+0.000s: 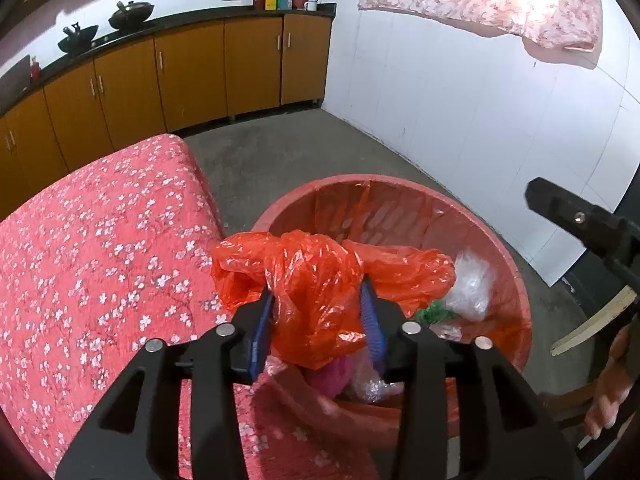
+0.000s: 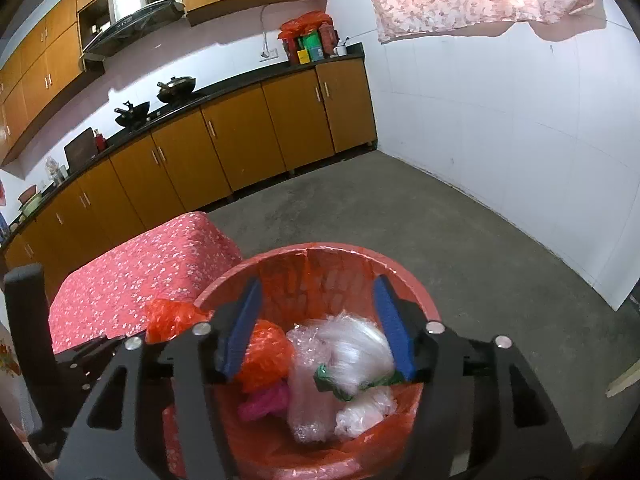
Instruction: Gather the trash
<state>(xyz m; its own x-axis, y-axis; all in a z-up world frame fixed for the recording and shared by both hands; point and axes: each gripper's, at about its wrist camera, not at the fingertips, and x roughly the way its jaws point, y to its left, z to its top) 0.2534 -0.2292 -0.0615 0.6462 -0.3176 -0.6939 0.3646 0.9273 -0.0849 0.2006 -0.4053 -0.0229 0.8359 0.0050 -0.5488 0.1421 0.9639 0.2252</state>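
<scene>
Over the red bin (image 1: 516,288), low in the frame, our left gripper (image 1: 318,312) has its blue pads on either side of an orange bag (image 1: 316,280); we cannot tell whether they still press it. Our right gripper (image 2: 318,322) stands open above the bin, nothing between its pads. Clear wrap (image 2: 348,352) and a pink scrap (image 2: 264,398) lie inside. Left of the bin sits a floral tabletop (image 1: 100,240).

Bin (image 2: 420,300) – red, lined with orange-red plastic. Inside bin: orange bag (image 1: 320,280), clear wrap (image 2: 352,352), pink scrap (image 2: 264,400), green scrap (image 2: 332,380). Beside bin: cloth (image 1: 100,248) – red, white blossom print. Beyond bin: cabinets (image 2: 240,136) ochre, floor (image 2: 460,216) grey.
</scene>
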